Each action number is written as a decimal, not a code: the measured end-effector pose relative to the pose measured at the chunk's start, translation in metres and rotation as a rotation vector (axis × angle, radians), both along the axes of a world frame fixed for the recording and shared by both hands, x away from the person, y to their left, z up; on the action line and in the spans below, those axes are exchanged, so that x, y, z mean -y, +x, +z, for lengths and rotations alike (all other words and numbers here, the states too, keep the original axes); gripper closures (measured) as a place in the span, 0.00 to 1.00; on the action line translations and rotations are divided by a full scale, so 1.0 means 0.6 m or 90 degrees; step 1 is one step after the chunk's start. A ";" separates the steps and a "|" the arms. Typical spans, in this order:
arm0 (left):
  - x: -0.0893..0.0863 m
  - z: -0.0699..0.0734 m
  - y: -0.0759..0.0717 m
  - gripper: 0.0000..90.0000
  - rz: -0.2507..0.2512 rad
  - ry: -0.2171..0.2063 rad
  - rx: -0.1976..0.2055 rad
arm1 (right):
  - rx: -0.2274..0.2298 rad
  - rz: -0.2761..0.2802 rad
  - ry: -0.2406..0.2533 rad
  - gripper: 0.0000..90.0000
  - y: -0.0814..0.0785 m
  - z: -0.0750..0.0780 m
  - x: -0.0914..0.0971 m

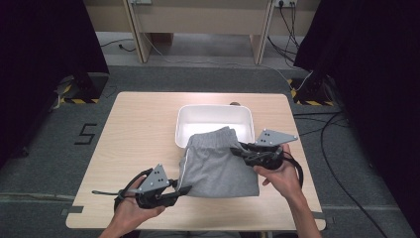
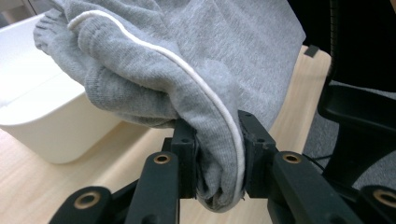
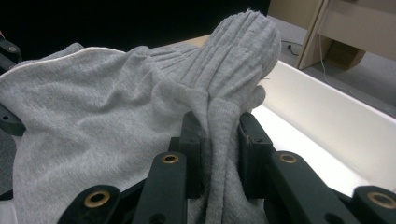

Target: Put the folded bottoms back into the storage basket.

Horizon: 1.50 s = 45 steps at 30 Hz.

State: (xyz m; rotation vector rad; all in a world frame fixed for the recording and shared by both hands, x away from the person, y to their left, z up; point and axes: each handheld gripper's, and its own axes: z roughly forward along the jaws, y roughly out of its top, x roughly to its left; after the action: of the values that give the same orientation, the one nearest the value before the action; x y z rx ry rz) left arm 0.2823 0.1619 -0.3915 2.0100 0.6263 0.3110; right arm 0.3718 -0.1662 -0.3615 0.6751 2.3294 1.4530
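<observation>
Two grippers, both pinching the grey shorts point(image 1: 218, 163). My left gripper point(image 1: 171, 192) clamps the corner with the white piping, on the side away from the white tub point(image 1: 214, 115). My right gripper point(image 1: 242, 148) grips the ribbed waistband, just beside the tub's near rim. Shorts stretch between them, waistband overhanging the tub, above the wooden table point(image 1: 133, 134).

The white tub point(image 1: 214, 116) blocks the table's point(image 1: 138, 129) far middle (grey shorts point(image 1: 218, 163) drape its near rim), while bare wood lies open left.
</observation>
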 end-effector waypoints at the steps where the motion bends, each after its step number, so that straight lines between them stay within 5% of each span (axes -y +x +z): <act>1: 0.000 0.002 0.003 0.79 0.001 -0.001 0.002 | 0.001 0.000 0.001 0.84 0.004 0.004 -0.001; 19: 0.006 0.036 0.090 0.79 0.042 0.001 0.003 | -0.004 -0.016 -0.025 0.84 0.100 0.053 -0.018; 45: 0.020 0.021 0.218 0.79 0.093 0.004 -0.043 | -0.056 -0.063 -0.047 0.84 0.235 0.034 -0.027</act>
State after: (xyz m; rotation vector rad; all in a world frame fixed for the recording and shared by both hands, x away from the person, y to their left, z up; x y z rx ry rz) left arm 0.4129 0.1497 -0.3789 1.9911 0.8178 0.3326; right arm 0.5128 -0.1497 -0.3410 0.8363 2.3658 1.3122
